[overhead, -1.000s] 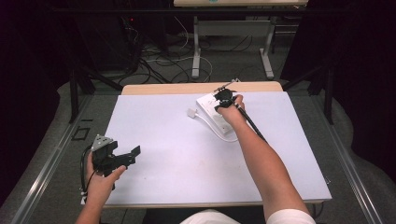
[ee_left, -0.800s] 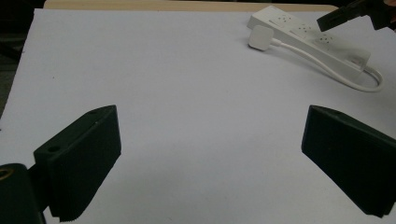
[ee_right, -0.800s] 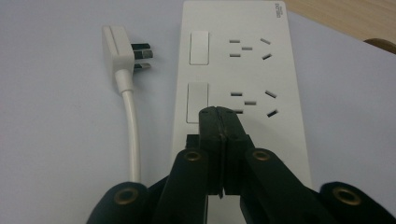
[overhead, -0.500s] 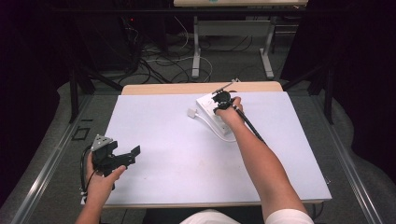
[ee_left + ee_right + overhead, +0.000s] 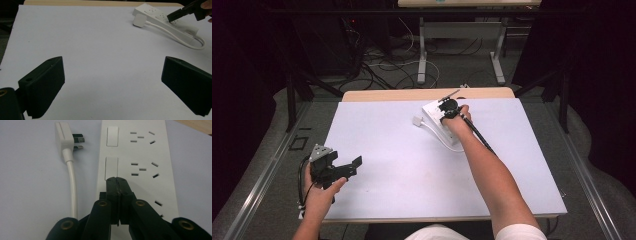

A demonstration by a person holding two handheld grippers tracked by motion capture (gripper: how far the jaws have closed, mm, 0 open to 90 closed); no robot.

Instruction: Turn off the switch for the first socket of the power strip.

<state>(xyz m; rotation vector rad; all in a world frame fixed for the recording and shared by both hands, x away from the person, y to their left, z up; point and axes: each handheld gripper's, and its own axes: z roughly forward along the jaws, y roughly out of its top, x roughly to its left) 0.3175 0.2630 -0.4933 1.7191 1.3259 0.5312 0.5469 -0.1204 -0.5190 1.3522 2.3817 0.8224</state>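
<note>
Here a smooth white plastic power strip (image 5: 140, 157), long and rectangular, lies near the far edge of the matte white table (image 5: 412, 200). The outstretched right gripper (image 5: 117, 181) presses its clenched jaws against a rocker switch (image 5: 111, 168). At the near left corner, the left gripper (image 5: 112, 82) gapes wide, empty.

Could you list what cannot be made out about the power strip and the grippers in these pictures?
- Power strip, right gripper view: its near end is hidden behind the shut right gripper; whether the tips press the switch is unclear.
- Plug, high view: too small to show its pins.
- Left gripper, left gripper view: its body is cut off by the bottom edge.
</note>
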